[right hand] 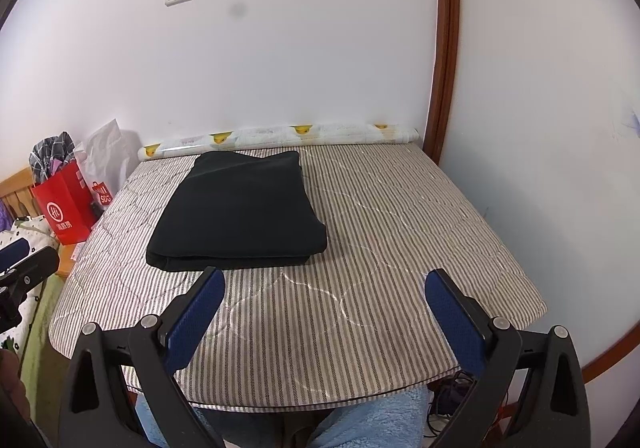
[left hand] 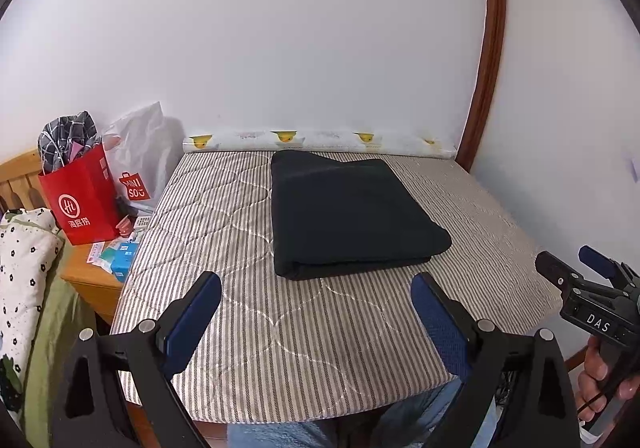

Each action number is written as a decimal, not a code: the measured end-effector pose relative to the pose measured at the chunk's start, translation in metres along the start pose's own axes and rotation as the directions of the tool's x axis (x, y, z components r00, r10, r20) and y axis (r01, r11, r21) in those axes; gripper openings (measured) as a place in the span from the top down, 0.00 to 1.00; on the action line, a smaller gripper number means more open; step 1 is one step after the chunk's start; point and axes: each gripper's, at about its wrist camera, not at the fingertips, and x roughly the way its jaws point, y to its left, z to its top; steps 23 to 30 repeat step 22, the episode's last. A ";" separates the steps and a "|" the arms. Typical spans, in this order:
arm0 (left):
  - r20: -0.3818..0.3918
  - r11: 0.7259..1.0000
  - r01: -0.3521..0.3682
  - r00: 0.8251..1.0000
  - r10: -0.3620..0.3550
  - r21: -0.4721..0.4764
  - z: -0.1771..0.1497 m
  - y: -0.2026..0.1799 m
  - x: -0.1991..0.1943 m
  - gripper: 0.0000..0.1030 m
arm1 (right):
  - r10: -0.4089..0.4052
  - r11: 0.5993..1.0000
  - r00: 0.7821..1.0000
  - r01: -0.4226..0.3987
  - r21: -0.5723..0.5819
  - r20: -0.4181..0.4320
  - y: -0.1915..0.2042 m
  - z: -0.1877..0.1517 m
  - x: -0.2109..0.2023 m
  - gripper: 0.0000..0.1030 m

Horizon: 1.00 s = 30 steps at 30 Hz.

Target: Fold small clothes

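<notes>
A dark garment lies folded into a neat rectangle on the striped quilted pad, toward its far side. My left gripper stands open above the pad's near edge, just short of the garment's front fold, with nothing between its blue pads. My right gripper is open too, hovering over bare pad to the right of the garment. It also shows at the right edge of the left wrist view, the right gripper held by a hand.
A rolled duck-print sheet lies along the wall behind the pad. A red paper bag and a white bag stand on a wooden nightstand at the left. A brown wooden door frame rises at the right. Blue-clad legs show below.
</notes>
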 end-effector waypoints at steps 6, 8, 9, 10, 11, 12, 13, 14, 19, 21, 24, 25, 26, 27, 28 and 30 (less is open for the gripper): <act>0.000 1.000 0.001 1.000 -0.001 0.008 0.000 0.000 -0.001 0.07 | 0.032 0.999 0.999 -0.032 0.018 -0.001 -0.003 0.001 -0.002 0.04; 0.002 1.000 0.001 1.000 -0.001 0.005 0.000 0.001 -0.002 0.07 | 0.036 0.999 0.999 -0.036 0.020 -0.001 -0.003 0.001 -0.002 0.04; 0.002 1.000 0.002 1.000 -0.002 0.005 0.000 0.001 -0.001 0.07 | 0.032 0.999 0.999 -0.032 0.017 0.000 -0.003 0.001 -0.003 0.04; 0.003 1.000 0.002 1.000 -0.002 0.004 0.000 0.001 -0.002 0.07 | 0.027 1.000 1.000 -0.027 0.015 0.001 -0.003 0.001 -0.003 0.04; 0.004 1.000 0.002 1.000 -0.002 0.002 0.001 0.001 -0.002 0.07 | 0.021 1.000 1.000 -0.021 0.014 0.001 -0.003 0.001 -0.003 0.04; 0.004 1.000 0.002 1.000 -0.002 0.002 0.001 0.002 -0.002 0.07 | 0.015 1.000 1.000 -0.015 0.014 0.001 -0.003 0.001 -0.003 0.04; 0.005 1.000 0.001 1.000 -0.001 0.002 0.001 0.002 -0.002 0.07 | 0.011 1.000 1.000 -0.011 0.013 0.003 -0.003 0.001 -0.003 0.04; 0.006 1.000 0.000 1.000 0.000 0.004 0.002 0.002 -0.002 0.07 | 0.009 1.000 1.000 -0.009 0.012 0.003 -0.003 0.001 -0.003 0.04; 0.015 1.000 -0.001 1.000 0.001 0.010 0.003 0.002 -0.003 0.07 | 0.008 1.000 1.000 -0.008 0.014 0.006 -0.004 0.001 -0.003 0.04; 0.022 1.000 0.008 1.000 -0.008 0.015 0.003 0.003 -0.003 0.07 | 0.009 1.000 1.000 -0.009 0.013 0.007 -0.004 0.000 -0.004 0.04; 0.019 1.000 0.008 1.000 -0.009 0.021 0.003 0.002 -0.003 0.07 | 0.008 1.000 1.000 -0.008 0.011 0.008 -0.003 0.000 -0.004 0.04; 0.019 1.000 0.008 1.000 -0.009 0.021 0.003 0.002 -0.003 0.07 | 0.008 1.000 1.000 -0.008 0.011 0.008 -0.003 0.000 -0.004 0.04; 0.019 1.000 0.008 1.000 -0.009 0.021 0.003 0.002 -0.003 0.07 | 0.008 1.000 1.000 -0.008 0.011 0.008 -0.003 0.000 -0.004 0.04; 0.019 1.000 0.008 1.000 -0.009 0.021 0.003 0.002 -0.003 0.07 | 0.008 1.000 1.000 -0.008 0.011 0.008 -0.003 0.000 -0.004 0.04; 0.019 1.000 0.008 1.000 -0.009 0.021 0.003 0.002 -0.003 0.07 | 0.008 1.000 1.000 -0.008 0.011 0.008 -0.003 0.000 -0.004 0.04; 0.019 1.000 0.008 1.000 -0.009 0.021 0.003 0.002 -0.003 0.07 | 0.008 1.000 1.000 -0.008 0.011 0.008 -0.003 0.000 -0.004 0.04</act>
